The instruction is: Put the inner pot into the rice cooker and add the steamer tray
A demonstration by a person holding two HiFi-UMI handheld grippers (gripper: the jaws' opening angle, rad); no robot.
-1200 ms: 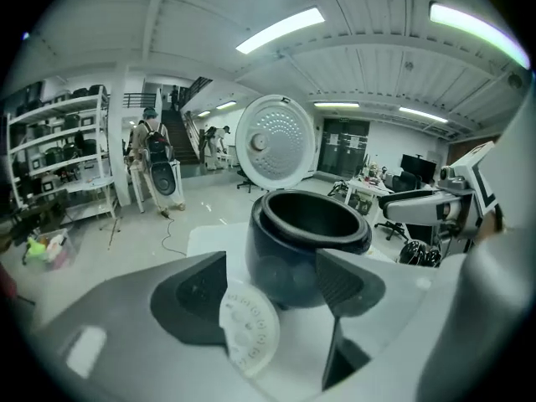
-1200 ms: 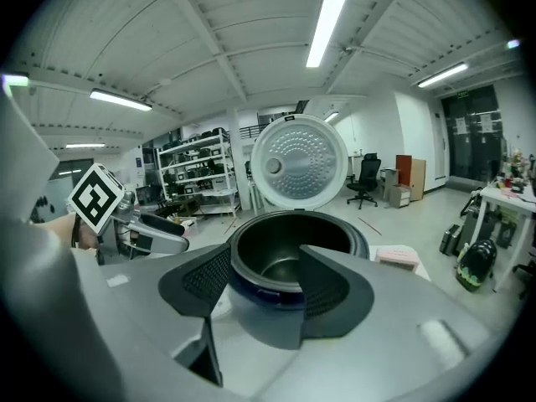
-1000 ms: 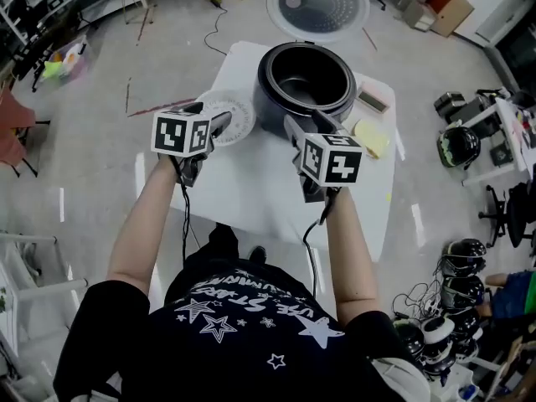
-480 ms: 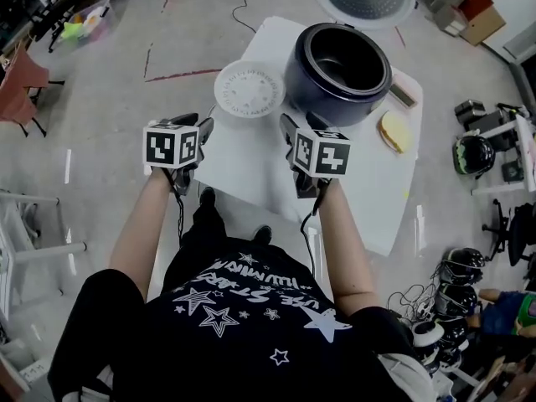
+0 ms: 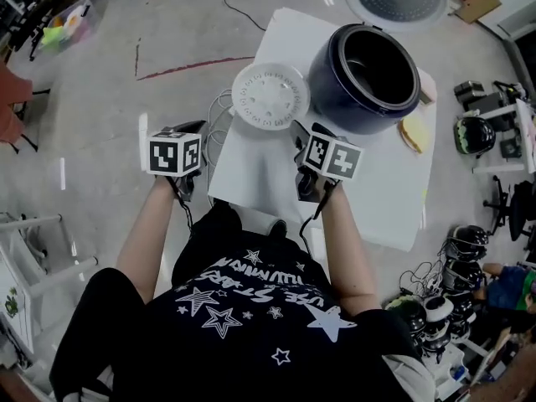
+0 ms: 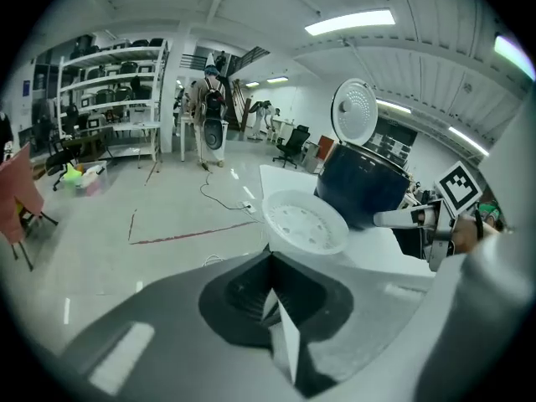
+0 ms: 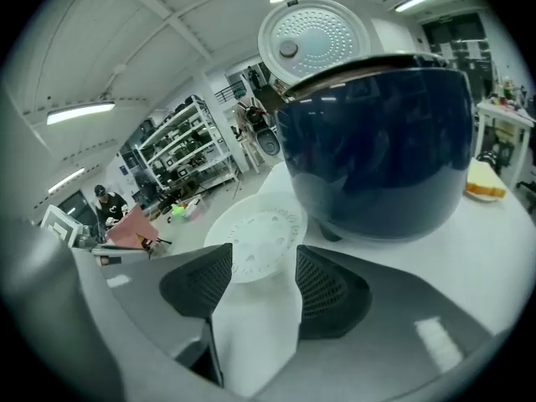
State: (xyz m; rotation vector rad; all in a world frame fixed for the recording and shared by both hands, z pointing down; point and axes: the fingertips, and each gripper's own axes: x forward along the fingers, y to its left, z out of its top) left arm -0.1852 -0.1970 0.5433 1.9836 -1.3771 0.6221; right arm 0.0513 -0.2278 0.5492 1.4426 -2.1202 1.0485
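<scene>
Right gripper view: right tongs [image 7: 262, 265] gape wide, empty; left tongs [image 6: 270, 262] closed, empty

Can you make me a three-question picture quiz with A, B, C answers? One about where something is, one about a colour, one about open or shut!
1. Where is the steamer tray? A inside the rice cooker; B on the table beside the rice cooker; C on top of it.
2. What colour is the rice cooker's outside? A dark blue; B red; C yellow.
3. The right hand-held gripper is: A shut on the steamer tray; B shut on the rice cooker; C open, holding nothing.
Answers: B, it lies on the white tabletop. A, its wall is dark blue. C, only table shows between the pads.
</scene>
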